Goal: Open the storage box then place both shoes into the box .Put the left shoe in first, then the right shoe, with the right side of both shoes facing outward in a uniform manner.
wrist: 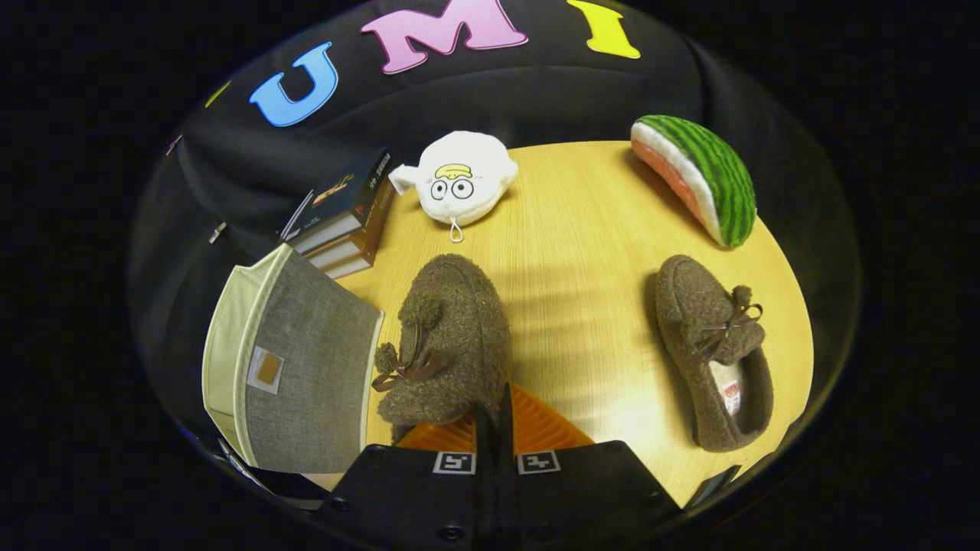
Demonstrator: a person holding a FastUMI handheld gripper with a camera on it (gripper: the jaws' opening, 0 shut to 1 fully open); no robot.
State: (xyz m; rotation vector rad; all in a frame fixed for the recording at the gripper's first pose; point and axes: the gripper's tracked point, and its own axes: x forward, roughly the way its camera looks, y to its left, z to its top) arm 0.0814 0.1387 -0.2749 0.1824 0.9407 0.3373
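Gripper [494, 417] fingers are pressed together on the heel rim of one brown fuzzy shoe [448, 344], so it's clamped on that shoe, toe pointing away toward the table's far edge. Which foot it fits can't be told for sure. The shoe sits just beside the storage box [295, 367], which stands at the table's left edge w/ its lid [306, 363] swung up and open, so step 1 looks done.

The other shoe [716, 360] lies well apart near the right edge of the table [582, 252], untouched. Neither shoe is in the box yet; approx a third done. Left: drop the held shoe in, fetch the 2nd, match sides.

Clutter at the far side: books [348, 222] at the far-left corner, white plush [459, 184], watermelon plush [700, 176].
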